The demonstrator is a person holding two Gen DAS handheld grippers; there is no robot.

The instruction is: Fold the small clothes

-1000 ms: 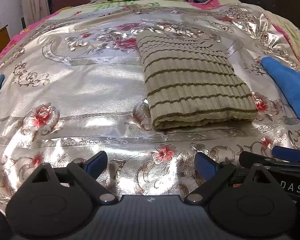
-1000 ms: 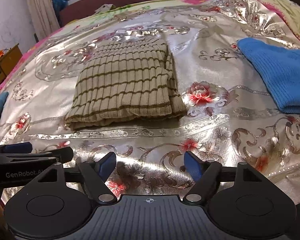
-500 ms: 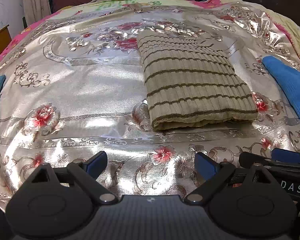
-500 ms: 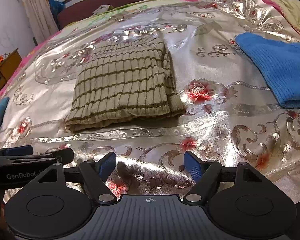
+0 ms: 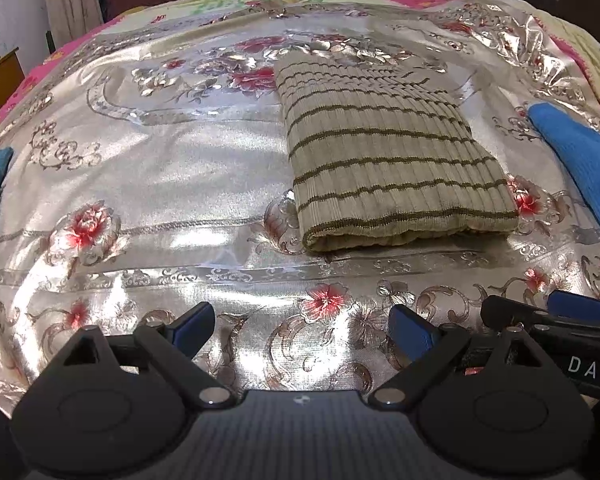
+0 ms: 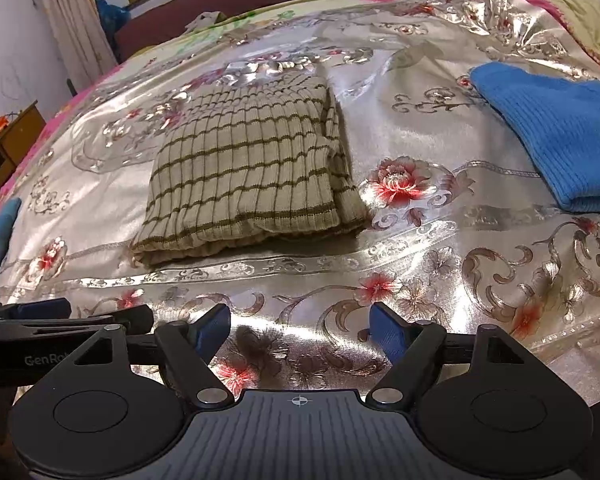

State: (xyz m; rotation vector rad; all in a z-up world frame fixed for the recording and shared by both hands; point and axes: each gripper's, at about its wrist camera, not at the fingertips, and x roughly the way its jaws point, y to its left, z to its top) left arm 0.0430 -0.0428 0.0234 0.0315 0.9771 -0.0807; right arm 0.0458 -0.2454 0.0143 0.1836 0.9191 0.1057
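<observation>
Grippers nearest: left gripper [image 5: 302, 326] spread wide & empty, right gripper [image 6: 300, 326] easing wider, nothing between, both off the bedspread [image 5: 160, 184] so the fold sits undisturbed. Beyond: striped sweater [image 6: 244, 172] folded flat mid-bed. Blue sweater [image 6: 556, 128] folded, well to the right.

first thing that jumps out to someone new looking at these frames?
The folded beige striped knit lies mid-bed on the shiny silver floral bedspread, touched by neither gripper. A folded blue knit lies to its right, apart from it. Nearest the cameras, the left gripper and right gripper hang over bare bedspread with jaws apart and nothing between them.
</observation>
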